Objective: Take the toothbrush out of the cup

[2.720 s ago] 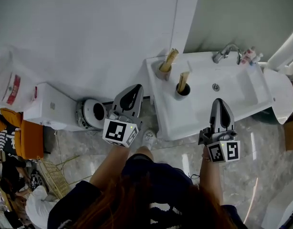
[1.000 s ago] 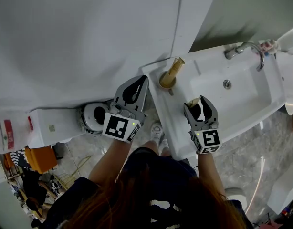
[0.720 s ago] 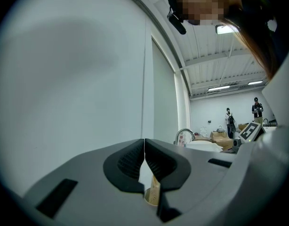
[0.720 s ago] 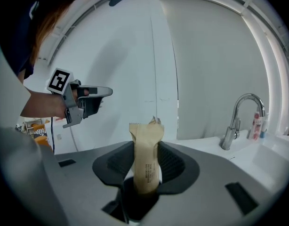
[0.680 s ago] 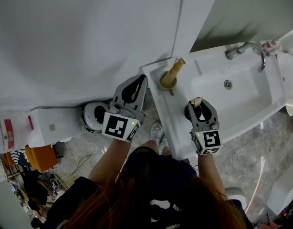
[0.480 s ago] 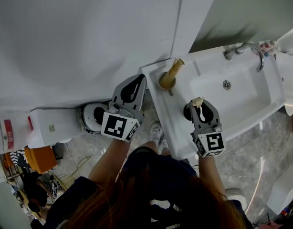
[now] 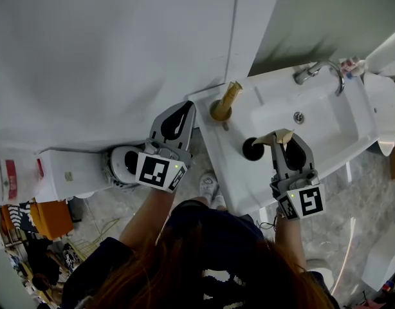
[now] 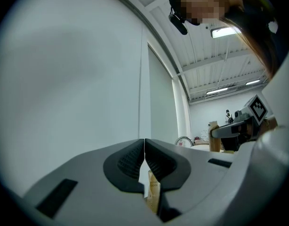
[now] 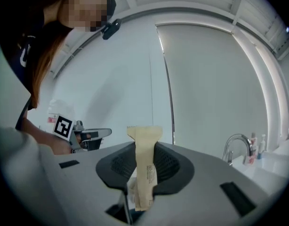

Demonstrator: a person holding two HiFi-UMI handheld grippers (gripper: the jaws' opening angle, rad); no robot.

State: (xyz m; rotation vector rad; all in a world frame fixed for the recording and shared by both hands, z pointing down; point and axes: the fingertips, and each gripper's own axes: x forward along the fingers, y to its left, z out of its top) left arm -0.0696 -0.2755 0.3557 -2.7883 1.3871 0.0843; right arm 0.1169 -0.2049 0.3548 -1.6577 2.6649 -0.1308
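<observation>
A toothbrush in a tan paper wrapper [image 7: 278, 136] [image 9: 145, 166] stands upright between the closing jaws of my right gripper [image 7: 289, 139] [image 9: 145, 160], whose pads press on it. It hangs clear of the dark cup [image 7: 252, 149], which stands on the white basin's left ledge. A second wrapped toothbrush [image 7: 228, 94] leans in a tan cup [image 7: 219, 111] farther back. My left gripper [image 7: 182, 109] [image 8: 144, 147] is shut on nothing, just left of the basin's corner.
The white washbasin [image 7: 320, 124] has a chrome tap [image 7: 317, 70] at the back with small bottles [image 7: 349, 64] beside it. A pale wall rises behind. On the floor to the left are a round white appliance [image 7: 123, 160] and a white box [image 7: 64, 174].
My right gripper closed on the wrapped toothbrush in the dark cup and lifted it out, so the cup's mouth now shows. The left gripper barely moved.
</observation>
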